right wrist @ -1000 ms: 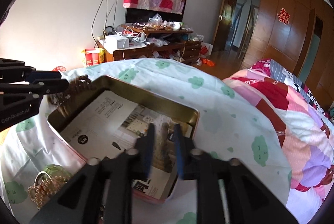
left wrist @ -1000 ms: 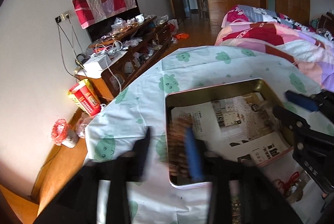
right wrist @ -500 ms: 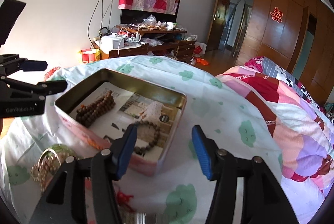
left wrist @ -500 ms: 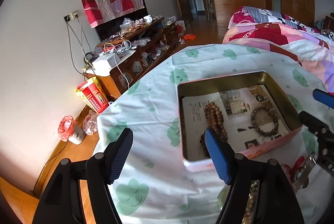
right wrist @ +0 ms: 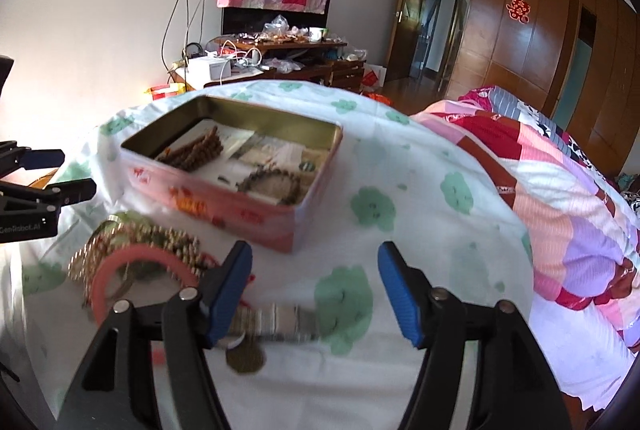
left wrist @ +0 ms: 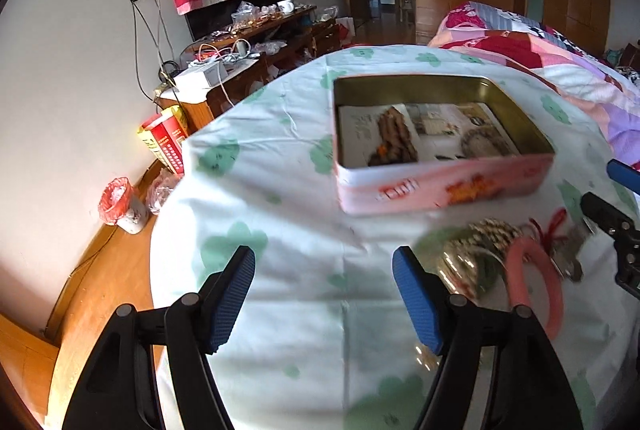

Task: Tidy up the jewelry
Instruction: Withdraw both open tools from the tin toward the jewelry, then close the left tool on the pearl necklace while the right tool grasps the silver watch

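Both tools are up and clear of the tin now! The left tool (left wrist: 324,294) hangs with its ribbed blue pads spread wide and nothing between them, over the white cloth with green flower prints that covers the table (left wrist: 280,230). The right tool (right wrist: 314,290) is likewise released, pads wide apart, empty.

The rectangular tin (left wrist: 440,185) sits mid-table, pink printed walls outside, dull gold metal inside, a printed paper sheet lining its floor. Inside lies a long brown wooden bead strand (right wrist: 192,151), bunched into a thick bundle on the left half, and a darker bead bracelet (right wrist: 272,179) lying as a round loop on the right half, the two apart.

A second ago both tools were clenched low inside the tin, beads at their tips; half a second ago they had opened and lifted, and now they sit further back, the tin's near wall fully showing.

Just in front of the tin, on the cloth, the remaining pile waits: a smooth pink bangle (right wrist: 132,262), a tangle of pale gold beads (right wrist: 120,238) touching it, a red cord (left wrist: 554,226), and a flat striped band (right wrist: 272,322) beside a round greenish disc (right wrist: 245,354), all motion-blurred.
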### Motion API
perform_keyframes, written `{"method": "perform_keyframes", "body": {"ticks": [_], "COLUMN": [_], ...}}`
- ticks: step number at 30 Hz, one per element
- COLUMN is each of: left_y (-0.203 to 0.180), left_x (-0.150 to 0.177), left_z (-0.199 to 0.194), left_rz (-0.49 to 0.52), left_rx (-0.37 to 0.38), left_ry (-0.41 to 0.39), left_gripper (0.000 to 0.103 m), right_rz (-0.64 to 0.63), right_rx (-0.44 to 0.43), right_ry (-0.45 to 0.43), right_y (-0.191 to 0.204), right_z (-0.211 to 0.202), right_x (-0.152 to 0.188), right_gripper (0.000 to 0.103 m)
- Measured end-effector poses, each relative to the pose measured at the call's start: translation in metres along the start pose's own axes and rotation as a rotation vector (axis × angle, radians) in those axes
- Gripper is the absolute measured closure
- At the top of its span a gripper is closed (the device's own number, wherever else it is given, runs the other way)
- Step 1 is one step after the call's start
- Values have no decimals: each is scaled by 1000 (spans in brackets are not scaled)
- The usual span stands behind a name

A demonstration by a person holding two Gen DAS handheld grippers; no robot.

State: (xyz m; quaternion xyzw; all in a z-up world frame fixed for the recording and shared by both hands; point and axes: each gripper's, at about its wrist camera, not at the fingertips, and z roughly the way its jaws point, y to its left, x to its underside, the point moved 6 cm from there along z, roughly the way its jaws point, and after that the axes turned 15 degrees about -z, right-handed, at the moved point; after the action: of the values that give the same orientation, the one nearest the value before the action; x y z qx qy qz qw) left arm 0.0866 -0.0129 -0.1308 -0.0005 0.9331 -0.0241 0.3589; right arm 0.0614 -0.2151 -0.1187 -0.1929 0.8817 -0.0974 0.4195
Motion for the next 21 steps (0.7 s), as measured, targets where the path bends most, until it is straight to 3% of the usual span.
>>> {"method": "perform_keyframes", "body": {"ticks": [12,15,16,17,19,21], "left_y": [-26,-28,-29,-32,-37,-38], "left_x": [16,17,17,17,18,18], "left_z": [2,10,10,10,8,5], "left_rz": [60,47,46,56,67,60], "left_rx": [39,64,78,95,115,135], "left_ry": [12,28,34,36,46,51], "left_gripper": [32,48,58,77,101,102], "right_rz": [-2,1,-2,-6,-11,-9], "right_rx": [6,4,2,2,2,2], "right_ry": [8,13,18,21,27,30], "right_y": [4,6,7,8,10,9], "right_z": [-5,-2,-1,0,1,2], "right_x": [16,19,20,21,23,24], "right_gripper": [31,31,31,31,31,31]}}
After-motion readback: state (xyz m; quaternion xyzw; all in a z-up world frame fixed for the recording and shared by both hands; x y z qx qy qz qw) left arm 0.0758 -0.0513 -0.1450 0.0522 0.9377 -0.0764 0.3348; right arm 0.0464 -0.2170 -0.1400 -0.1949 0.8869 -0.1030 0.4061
